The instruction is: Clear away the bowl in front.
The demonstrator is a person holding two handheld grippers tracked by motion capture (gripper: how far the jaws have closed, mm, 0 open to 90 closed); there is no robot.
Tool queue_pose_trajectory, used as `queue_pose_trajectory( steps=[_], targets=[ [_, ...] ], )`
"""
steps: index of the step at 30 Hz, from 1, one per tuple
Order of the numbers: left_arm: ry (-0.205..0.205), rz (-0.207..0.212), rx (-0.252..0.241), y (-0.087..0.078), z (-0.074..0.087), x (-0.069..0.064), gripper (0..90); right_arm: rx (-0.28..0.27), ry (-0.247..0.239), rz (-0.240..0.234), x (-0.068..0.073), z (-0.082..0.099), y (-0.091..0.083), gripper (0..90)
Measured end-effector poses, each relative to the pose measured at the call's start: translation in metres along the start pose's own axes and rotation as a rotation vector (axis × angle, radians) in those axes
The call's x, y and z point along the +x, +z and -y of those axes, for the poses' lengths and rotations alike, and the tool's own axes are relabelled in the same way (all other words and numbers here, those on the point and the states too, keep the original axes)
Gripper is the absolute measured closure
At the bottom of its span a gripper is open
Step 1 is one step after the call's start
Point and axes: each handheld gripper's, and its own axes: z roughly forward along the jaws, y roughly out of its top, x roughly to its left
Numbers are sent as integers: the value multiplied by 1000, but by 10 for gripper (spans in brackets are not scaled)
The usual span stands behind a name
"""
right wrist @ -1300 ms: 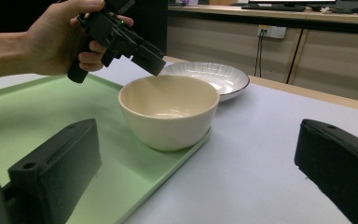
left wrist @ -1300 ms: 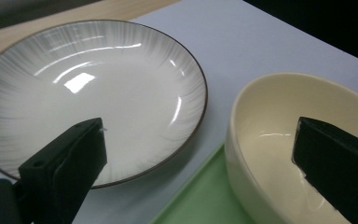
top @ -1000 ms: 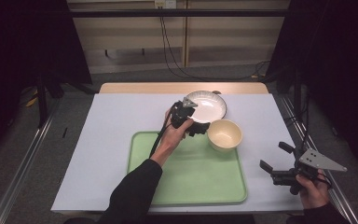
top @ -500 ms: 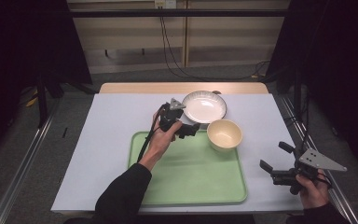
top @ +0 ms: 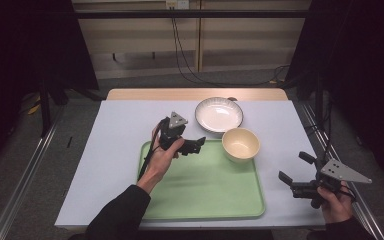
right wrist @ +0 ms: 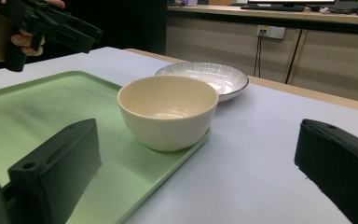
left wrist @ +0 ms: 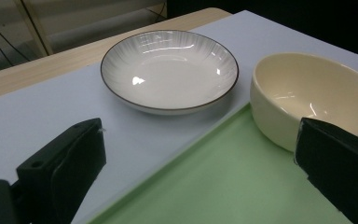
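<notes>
— How far along are you?

— Hard to say, since nobody gave me a task. Judging only from how things lie, nothing looks finished. My left gripper [top: 192, 145] hovers above the far left corner of the green tray [top: 200, 195], jaws spread wide with nothing between them. My right gripper [top: 295, 175] hangs off past the tray's right edge, over the pale table cover [top: 105, 165], also wide open and empty.

— And the dishes?

— Straight ahead of my left jaws sits the white plate [left wrist: 168, 70], flat on the cover and just beyond the tray's far edge. Off toward my right jaw is the cream bowl [left wrist: 307, 93], standing upright on the tray's far right corner, close to the plate but apart from it. From my right gripper's side the bowl is dead ahead, between the jaws in line of sight though well out of their reach, with the plate just behind it.

— Anything in them?

— No. The plate shows only a glossy reflection, the bowl's inside is bare cream, and the rest of the tray carries nothing.

— So what's left?

— My guess is that the tray is meant to gather the dishes. If so, the bowl is already on it and the plate is waiting outside, nearest my left gripper. That's a reading, not a fact.
</notes>
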Motion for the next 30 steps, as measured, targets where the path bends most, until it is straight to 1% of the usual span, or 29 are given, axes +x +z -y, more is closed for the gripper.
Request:
queue_pose_trajectory(
  steps=[2, 3, 4, 5, 7, 8, 9, 10, 11, 13, 15, 17, 18, 20, 21, 22, 23, 24, 25, 26, 27, 28, 30],
  targets=[
    [3, -10, -8, -7, 2, 1, 23, -3, -5, -1, 0, 0, 0, 0],
    [-3, -16, -10, -10, 3, 2, 19, -5, -6, 2, 0, 0, 1, 0],
    [-22, -20, -22, -13, 4, 2, 20, -4, -4, 3, 0, 0, 1, 0],
    [-39, -21, -45, -16, 5, 3, 24, -2, -6, 0, 0, 0, 0, 0],
    [-56, -21, -61, -23, 7, 5, 20, -1, -5, 3, 0, 0, 0, 0],
    [-63, -31, -64, -27, 8, 5, 19, -2, -8, 3, 0, 0, 0, 0],
    [-60, -36, -69, -30, 9, 5, 22, -2, -7, 6, 0, 0, 1, 0],
    [-45, -43, -68, -35, 11, 7, 24, -4, -5, 6, 0, 0, 1, 0],
    [-62, -48, -82, -39, 12, 7, 20, -1, -6, 6, 0, 0, 1, 0],
    [-54, -58, -91, -46, 15, 9, 22, -3, -5, 7, 0, 0, 1, 0],
    [-60, -57, -96, -52, 19, 11, 23, 1, -3, 6, 0, 0, 1, 0],
    [-77, -62, -111, -58, 23, 11, 22, 1, -1, 4, 0, 0, 1, 0],
    [-68, -69, -113, -62, 25, 12, 23, -3, -10, 6, 0, 0, 1, 0],
    [-78, -75, -127, -68, 30, 12, 21, -2, -5, 8, 0, 0, 1, 0],
    [-69, -82, -129, -72, 33, 13, 20, 1, -3, 8, 0, 0, 1, 0],
    [-73, -95, -131, -74, 36, 14, 20, 2, 1, 1, 0, 0, 1, 0],
    [-77, -107, -131, -76, 39, 15, 22, 1, -1, 2, 0, 0, 1, 0],
    [-95, -124, -139, -78, 42, 15, 23, -1, -2, 0, 0, 0, 1, 0],
    [-102, -125, -142, -80, 44, 17, 26, 0, 1, 6, 0, 0, 2, 0],
    [-94, -126, -133, -83, 46, 19, 27, 2, 2, 4, 1, 0, 2, 0],
    [-94, -135, -133, -88, 49, 20, 22, 2, 0, 4, 1, 0, 2, 0],
    [-102, -138, -142, -91, 51, 20, 23, 2, 3, 5, 1, 0, 2, 0],
    [-104, -149, -148, -98, 56, 22, 22, 5, -1, 5, 0, 0, 2, 0]
  ],
)
